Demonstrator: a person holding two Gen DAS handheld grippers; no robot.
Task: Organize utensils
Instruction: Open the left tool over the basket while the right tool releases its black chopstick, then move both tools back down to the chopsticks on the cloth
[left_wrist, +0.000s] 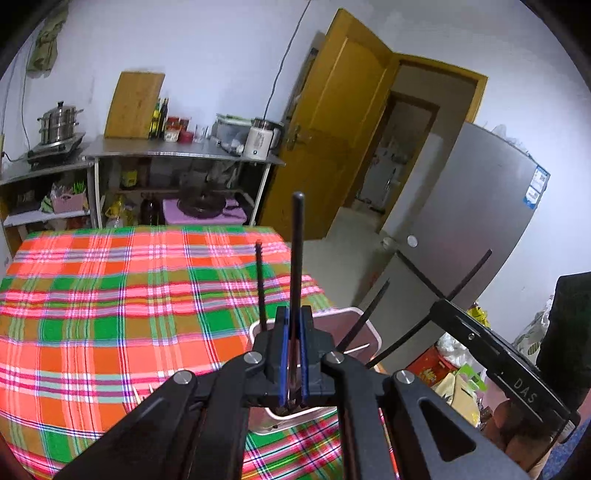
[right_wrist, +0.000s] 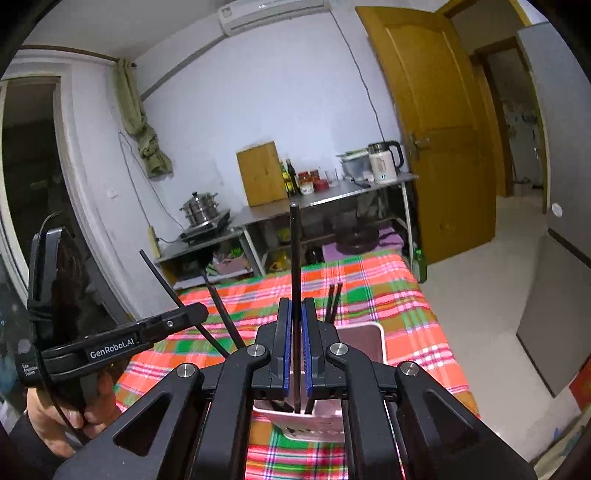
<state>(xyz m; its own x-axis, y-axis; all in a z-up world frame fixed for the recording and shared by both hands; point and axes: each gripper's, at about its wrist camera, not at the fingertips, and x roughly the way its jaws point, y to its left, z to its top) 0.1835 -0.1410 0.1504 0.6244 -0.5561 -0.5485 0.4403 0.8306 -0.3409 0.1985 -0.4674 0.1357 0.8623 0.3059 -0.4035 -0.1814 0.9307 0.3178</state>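
Observation:
My left gripper (left_wrist: 293, 314) is shut on a black chopstick (left_wrist: 296, 251) that stands upright, its lower end over the pink rectangular holder (left_wrist: 369, 334) on the plaid tablecloth. Another black chopstick (left_wrist: 261, 284) stands in the holder's left side. My right gripper (right_wrist: 295, 306) is shut on a black chopstick (right_wrist: 294, 258), upright over the same holder (right_wrist: 369, 339). Two chopsticks (right_wrist: 334, 301) stand in the holder behind it. The right gripper's body (left_wrist: 491, 350) shows at the right of the left wrist view; the left gripper's body (right_wrist: 122, 341) shows at the left of the right wrist view.
The table with the plaid cloth (left_wrist: 110, 302) fills the foreground. Behind it a steel counter (left_wrist: 177, 149) carries a cutting board, bottles, a kettle (left_wrist: 260, 138) and a steamer pot (left_wrist: 59, 123). A yellow door (left_wrist: 332, 129) stands open; a grey fridge (left_wrist: 472, 221) is to the right.

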